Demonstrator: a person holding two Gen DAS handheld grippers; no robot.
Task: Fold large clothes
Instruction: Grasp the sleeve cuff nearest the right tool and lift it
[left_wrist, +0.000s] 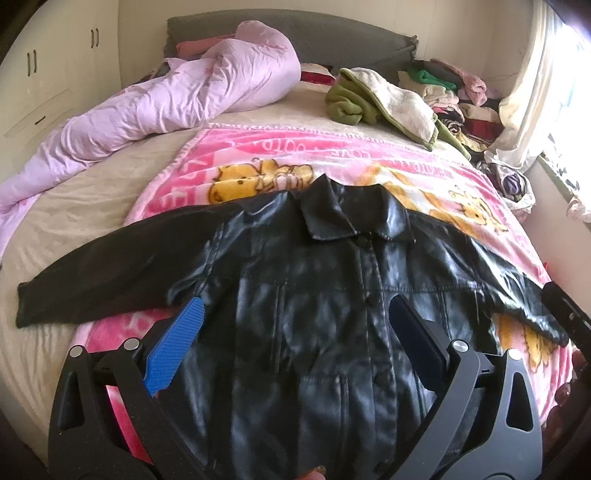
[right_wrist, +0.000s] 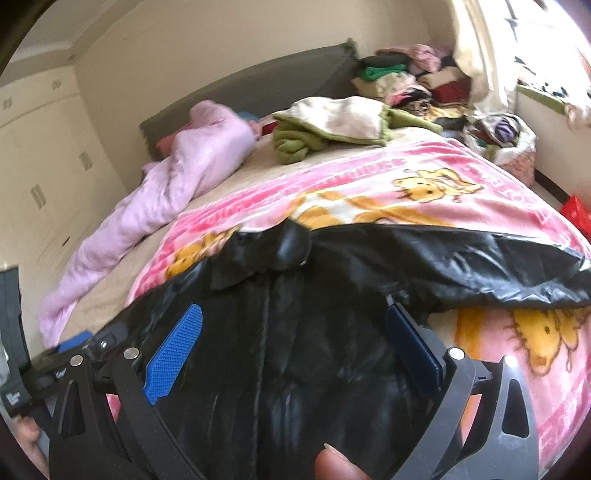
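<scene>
On a pink blanket (left_wrist: 258, 155), one black jacket (left_wrist: 314, 295) lies flat; left gripper (left_wrist: 295, 314) and right gripper (right_wrist: 295, 317) both gape wide, holding nothing.

Black leather jacket (left_wrist: 314, 295), face-up — sleeves spread

Home bedroom, as I see it: bed (left_wrist: 92, 221) with grey headboard (left_wrist: 314, 37); pink cartoon blanket (left_wrist: 258, 155) on it; wardrobes (left_wrist: 55, 74) left of it; clothes pile (left_wrist: 461, 99) right of headboard.
</scene>
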